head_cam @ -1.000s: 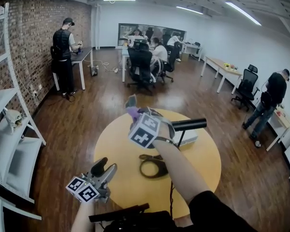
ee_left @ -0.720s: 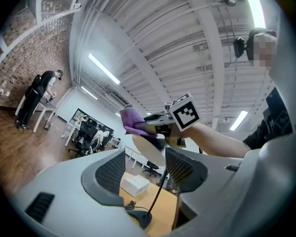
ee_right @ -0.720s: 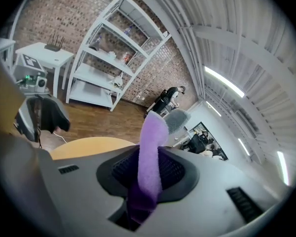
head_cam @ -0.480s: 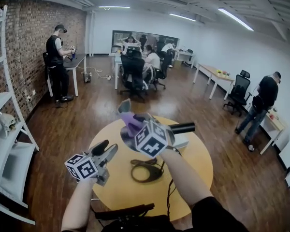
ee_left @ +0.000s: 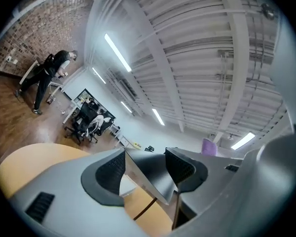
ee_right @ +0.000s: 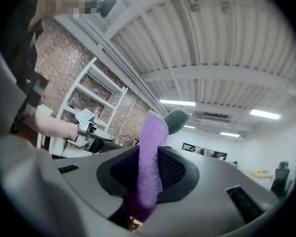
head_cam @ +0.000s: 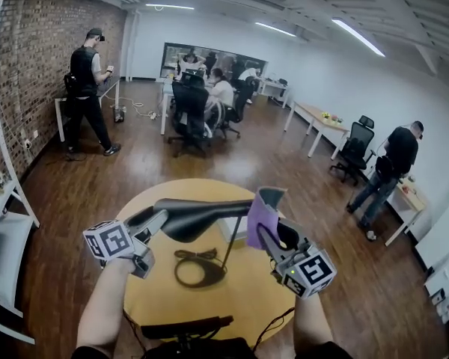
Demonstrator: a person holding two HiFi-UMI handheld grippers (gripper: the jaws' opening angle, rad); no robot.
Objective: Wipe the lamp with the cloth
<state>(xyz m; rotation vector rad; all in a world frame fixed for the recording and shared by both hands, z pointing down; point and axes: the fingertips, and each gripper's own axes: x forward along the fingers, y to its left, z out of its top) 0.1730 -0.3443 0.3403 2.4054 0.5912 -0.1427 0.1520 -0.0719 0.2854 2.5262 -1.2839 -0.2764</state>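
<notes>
The desk lamp's flat black head point(head_cam: 202, 214) stretches level over the round yellow table point(head_cam: 247, 301). Its thin stem point(head_cam: 230, 251) drops to a dark ring base point(head_cam: 194, 269). My left gripper point(head_cam: 156, 217) is at the head's left end. In the left gripper view the lamp head point(ee_left: 153, 177) lies slantwise between the wide-apart jaws of the left gripper point(ee_left: 145, 168). My right gripper point(head_cam: 269, 217) is at the head's right end, shut on a purple cloth point(head_cam: 259, 219). The cloth point(ee_right: 150, 152) stands upright between the pads of the right gripper point(ee_right: 149, 172).
A white box point(head_cam: 236, 229) sits on the table behind the lamp. White shelving point(head_cam: 4, 200) stands at the left by the brick wall. A person point(head_cam: 86, 88) stands at a desk far left, several sit at desks behind, and another person point(head_cam: 393, 163) stands at the right.
The right gripper swung the cloth from the lamp head's left side to its right end. The left gripper rose from the table's near edge, and the head's left end now lies between its jaws.
</notes>
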